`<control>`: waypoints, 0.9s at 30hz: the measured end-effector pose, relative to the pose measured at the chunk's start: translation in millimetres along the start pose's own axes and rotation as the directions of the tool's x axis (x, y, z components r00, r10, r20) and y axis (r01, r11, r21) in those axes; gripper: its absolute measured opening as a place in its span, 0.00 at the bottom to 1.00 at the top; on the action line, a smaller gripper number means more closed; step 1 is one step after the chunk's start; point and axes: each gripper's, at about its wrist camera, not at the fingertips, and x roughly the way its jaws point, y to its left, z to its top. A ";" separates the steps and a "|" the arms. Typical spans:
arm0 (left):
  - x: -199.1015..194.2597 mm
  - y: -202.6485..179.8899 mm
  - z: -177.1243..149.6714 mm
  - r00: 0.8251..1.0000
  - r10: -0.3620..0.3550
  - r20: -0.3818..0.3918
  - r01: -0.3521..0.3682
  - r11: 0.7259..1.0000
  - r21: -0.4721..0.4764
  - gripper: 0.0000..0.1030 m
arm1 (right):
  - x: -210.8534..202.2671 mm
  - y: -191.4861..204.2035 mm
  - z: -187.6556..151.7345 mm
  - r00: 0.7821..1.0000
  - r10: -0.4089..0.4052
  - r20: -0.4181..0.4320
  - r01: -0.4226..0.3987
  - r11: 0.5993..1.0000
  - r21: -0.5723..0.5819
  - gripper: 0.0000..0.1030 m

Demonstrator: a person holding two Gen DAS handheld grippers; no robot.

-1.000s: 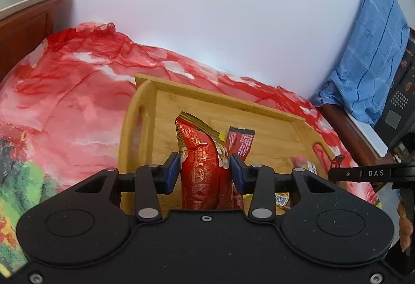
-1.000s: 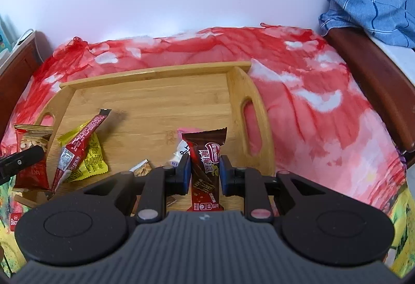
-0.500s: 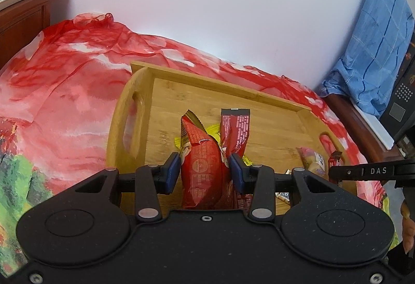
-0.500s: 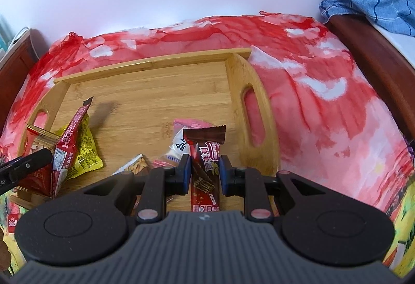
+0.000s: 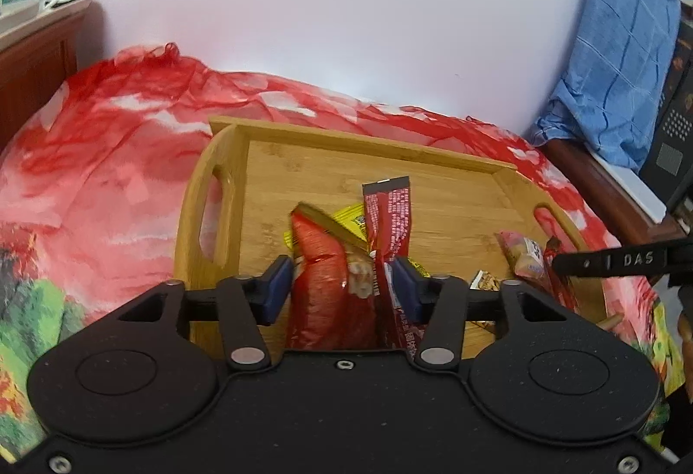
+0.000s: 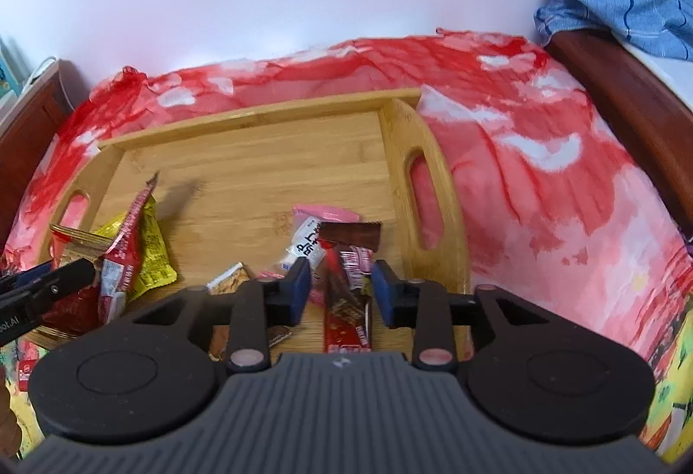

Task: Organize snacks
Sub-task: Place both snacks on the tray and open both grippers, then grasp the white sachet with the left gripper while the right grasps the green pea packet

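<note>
A bamboo tray (image 5: 303, 157) (image 6: 260, 127) lies on a red cloth. My left gripper (image 5: 342, 285) is low over the tray's near left part. Its blue pads have parted a little around a red snack bag (image 5: 322, 292); whether they still grip it is unclear. A dark red stick pack (image 5: 390, 218) and a yellow packet (image 5: 346, 220) lie beside it. My right gripper (image 6: 341, 287) is open over the tray's right part. A brown chocolate bar (image 6: 348, 300) lies between its pads, on a pink-and-white packet (image 6: 309, 240).
A small wafer packet (image 6: 227, 279) lies on the tray near the right gripper. A blue checked cloth (image 5: 615, 53) hangs over wooden furniture at the right. A wooden cabinet (image 5: 30, 53) stands at the left. More packets lie on the cloth below the tray's near edge (image 6: 26, 370).
Both grippers have come down towards the tray. The right gripper's pads have opened off the chocolate bar. The left gripper's pads have widened around the red bag.
</note>
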 end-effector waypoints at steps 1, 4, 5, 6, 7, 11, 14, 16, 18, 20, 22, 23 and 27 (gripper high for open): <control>-1.8 -0.5 0.2 1.000 -0.005 0.003 0.005 1.000 0.004 0.56 | -3.6 0.2 -0.6 1.000 0.002 0.009 -0.002 1.000 -0.001 0.59; -8.4 -1.1 -1.0 1.000 -0.016 0.011 0.016 1.000 0.009 0.71 | -16.4 2.1 -5.6 0.999 0.012 0.036 -0.011 1.000 -0.015 0.66; -11.0 -1.6 -2.0 1.000 -0.019 0.015 0.018 1.000 0.016 0.72 | -20.3 3.9 -8.1 0.999 0.014 0.044 -0.013 1.000 -0.027 0.67; -13.0 -2.1 -2.7 1.000 -0.019 0.017 0.018 1.000 0.024 0.76 | -24.5 6.3 -11.5 0.999 0.018 0.050 -0.016 0.999 -0.043 0.69; -15.4 -2.9 -3.8 1.000 -0.014 0.017 0.013 0.999 0.033 0.78 | -28.5 8.7 -15.2 0.998 0.024 0.052 -0.021 0.998 -0.057 0.70; -28.3 -5.3 -11.9 0.999 0.005 0.036 -0.008 0.997 0.079 0.88 | -41.9 17.2 -32.3 0.998 0.055 0.043 -0.051 0.995 -0.090 0.75; -38.9 -5.2 -21.3 0.999 0.026 0.045 -0.031 0.994 0.104 0.90 | -48.6 22.0 -44.0 0.997 0.080 0.024 -0.077 0.992 -0.097 0.81; -47.3 -2.5 -27.9 0.999 0.027 0.046 -0.032 0.994 0.108 0.91 | -51.2 25.6 -49.1 0.996 0.090 0.009 -0.089 0.990 -0.107 0.84; -57.0 1.1 -35.7 0.997 0.031 0.067 -0.038 0.994 0.103 1.00 | -52.5 29.3 -52.9 0.995 0.095 0.000 -0.094 0.989 -0.116 0.85; -68.8 4.6 -45.3 0.992 0.046 0.114 -0.057 0.994 0.094 1.00 | -53.0 31.8 -56.2 0.995 0.103 -0.011 -0.103 0.987 -0.121 0.86; -78.2 7.3 -53.1 0.986 0.068 0.153 -0.083 0.992 0.095 1.00 | -51.6 33.8 -59.1 0.994 0.105 -0.025 -0.107 0.986 -0.124 0.86; -82.2 8.9 -56.6 0.983 0.082 0.166 -0.099 0.990 0.098 1.00 | -50.3 34.4 -60.8 0.994 0.104 -0.035 -0.107 0.986 -0.125 0.86; -92.0 17.2 -68.9 0.982 0.101 0.160 -0.118 0.988 0.100 1.00 | -44.5 36.5 -68.6 0.992 0.103 -0.073 -0.111 0.985 -0.128 0.86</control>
